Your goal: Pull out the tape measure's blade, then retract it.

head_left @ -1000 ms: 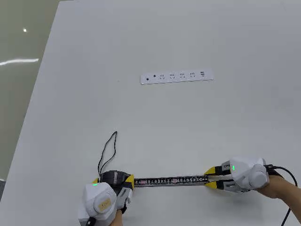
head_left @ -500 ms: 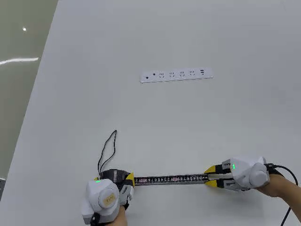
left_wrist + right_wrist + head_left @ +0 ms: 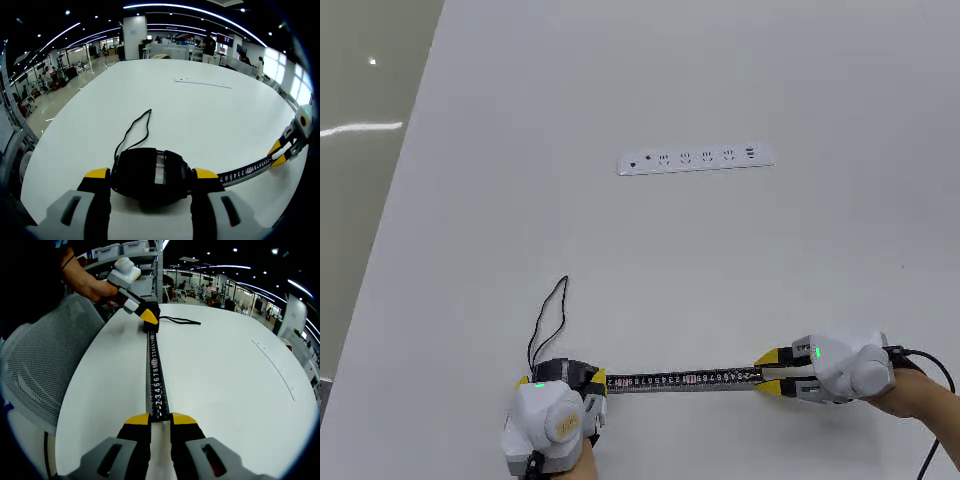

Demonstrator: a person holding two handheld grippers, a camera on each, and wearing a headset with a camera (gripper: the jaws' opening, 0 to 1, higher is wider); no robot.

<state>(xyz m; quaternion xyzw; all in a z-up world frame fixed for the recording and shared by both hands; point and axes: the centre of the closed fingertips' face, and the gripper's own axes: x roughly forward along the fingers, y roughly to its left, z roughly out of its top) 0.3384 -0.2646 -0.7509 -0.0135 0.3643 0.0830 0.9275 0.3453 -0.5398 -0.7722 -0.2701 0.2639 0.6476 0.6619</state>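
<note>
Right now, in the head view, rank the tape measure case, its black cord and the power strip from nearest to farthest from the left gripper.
1. Tape measure case: clamped in the left gripper's jaws, blade running off to the right.
2. Black cord: loops away just beyond the case, on its left side.
3. Power strip: far across the table, ahead and to the right.

- Left gripper (image 3: 566,379): rounded white housing with a small green light (image 3: 527,384) and a round yellowish sticker (image 3: 566,427) on its back.
- Right gripper (image 3: 767,373): matching white housing and green light, with a thin black cable (image 3: 929,458) trailing from its rear.
- Both have grey jaws with yellow tips and slot-shaped cut-outs.
</note>
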